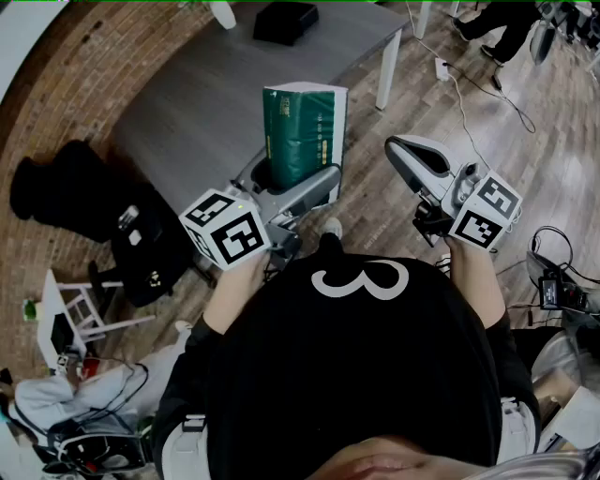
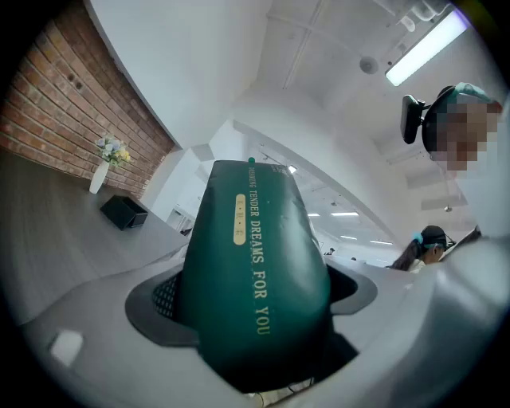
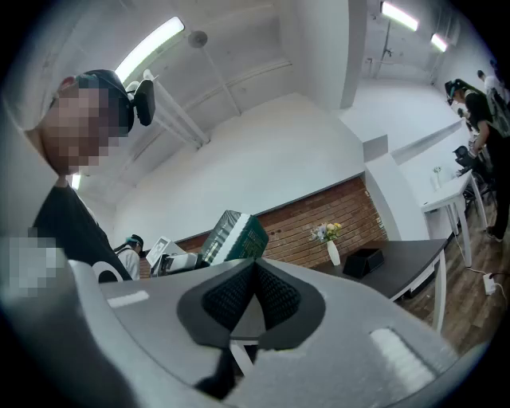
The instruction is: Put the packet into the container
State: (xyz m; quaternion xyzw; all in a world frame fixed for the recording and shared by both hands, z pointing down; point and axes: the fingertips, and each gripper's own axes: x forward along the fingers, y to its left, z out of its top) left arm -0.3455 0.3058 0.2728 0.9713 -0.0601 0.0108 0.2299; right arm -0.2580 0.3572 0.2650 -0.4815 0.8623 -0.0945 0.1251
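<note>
Left hand-held gripper point(image 1: 298, 186) clamping upright packet point(image 1: 302, 127) over table point(image 1: 187, 103) edge, right hand-held gripper point(image 1: 396, 147) closed empty over floor point(image 1: 487, 131)

I count one green packet point(image 1: 302, 131) and two grippers, that is one left gripper point(image 1: 289, 187) and one right gripper point(image 1: 412, 155). There is also one grey table point(image 1: 206, 103), one black container point(image 1: 286, 21) and one white vase point(image 3: 333, 253) with flowers.

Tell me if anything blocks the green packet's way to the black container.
Nothing visible does. The left gripper holds the packet upright, and the grey table between it and the black container lies bare; the white vase stands off to one side.
</note>
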